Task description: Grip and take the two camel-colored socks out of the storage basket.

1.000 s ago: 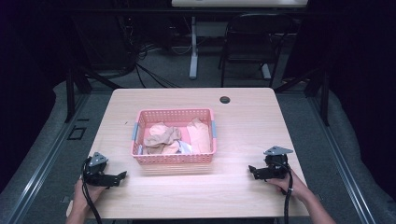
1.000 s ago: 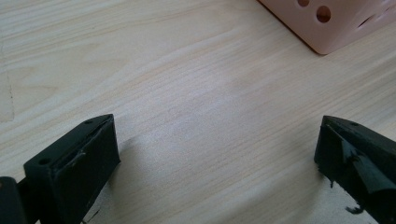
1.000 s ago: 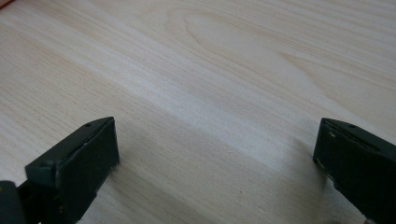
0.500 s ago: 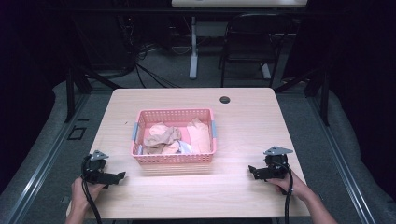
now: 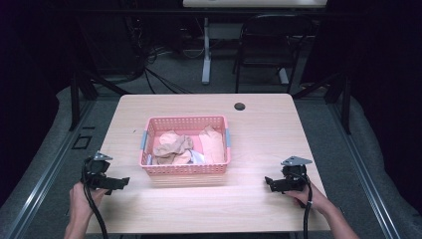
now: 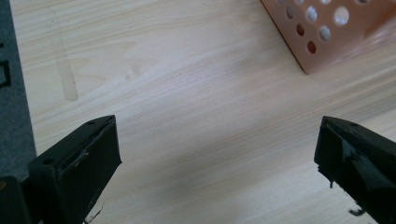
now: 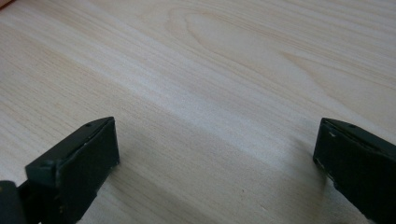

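Observation:
A pink perforated basket (image 5: 185,172) stands mid-table and holds crumpled tan and beige cloths (image 5: 173,145). My left gripper (image 5: 119,182) rests low at the table's left front, left of the basket, jaws wide apart over bare wood (image 6: 217,144). A corner of the basket (image 6: 327,32) shows at the upper right of the left gripper view. My right gripper (image 5: 268,182) sits at the right front, pointing left toward the basket, open with nothing between its jaws (image 7: 217,149).
A small black round grommet (image 5: 240,106) sits near the table's far edge. Beyond the table stand a dark chair (image 5: 268,45), a white desk leg (image 5: 206,50) and floor cables. The wooden table (image 5: 209,209) has bare room in front of the basket and on both sides.
The left hand and gripper have shifted slightly toward the table's left front edge. The right gripper has stayed where it was.

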A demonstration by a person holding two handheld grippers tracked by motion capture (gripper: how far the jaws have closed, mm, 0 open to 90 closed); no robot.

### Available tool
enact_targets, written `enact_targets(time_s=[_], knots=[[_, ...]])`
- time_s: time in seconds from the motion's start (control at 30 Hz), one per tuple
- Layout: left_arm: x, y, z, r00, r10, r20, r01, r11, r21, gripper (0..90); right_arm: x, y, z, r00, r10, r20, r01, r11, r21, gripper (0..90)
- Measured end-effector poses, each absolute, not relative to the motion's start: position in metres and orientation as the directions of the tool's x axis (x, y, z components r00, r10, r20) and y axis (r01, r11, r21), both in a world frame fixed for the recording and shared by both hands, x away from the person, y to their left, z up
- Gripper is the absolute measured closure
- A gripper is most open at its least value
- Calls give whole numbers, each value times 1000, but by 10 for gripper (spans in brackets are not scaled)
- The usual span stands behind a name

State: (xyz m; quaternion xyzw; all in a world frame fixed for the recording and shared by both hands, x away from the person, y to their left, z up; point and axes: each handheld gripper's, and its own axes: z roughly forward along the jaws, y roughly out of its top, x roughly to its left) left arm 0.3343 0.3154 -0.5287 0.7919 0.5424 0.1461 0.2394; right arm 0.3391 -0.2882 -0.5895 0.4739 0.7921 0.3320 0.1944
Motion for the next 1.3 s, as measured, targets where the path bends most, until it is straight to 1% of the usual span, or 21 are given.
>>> enact_targets(time_s=[0.13, 0.33, 0.67, 1.03, 1.17, 1.3], knots=[[337, 313, -518, 377, 926, -31, 798, -307, 519, 1, 339, -288, -590, -476, 879, 5, 619, 331, 712, 0], [343, 316, -501, 381, 924, -34, 795, -308, 523, 1, 339, -287, -589, -474, 881, 7, 623, 329, 710, 0], [362, 311, -461, 430, 902, -45, 776, -343, 530, 1, 339, -286, -590, -472, 882, 7, 622, 327, 711, 0], [396, 282, -426, 520, 854, -5, 741, -448, 500, 2, 339, -287, -590, -472, 882, 5, 621, 328, 712, 0], [409, 270, -423, 549, 836, -13, 734, -475, 485, 0, 339, -287, -590, -472, 882, 6, 621, 328, 712, 0], [424, 255, -427, 578, 816, -28, 735, -506, 452, 0, 339, -286, -590, -472, 882, 7, 622, 327, 711, 0]])
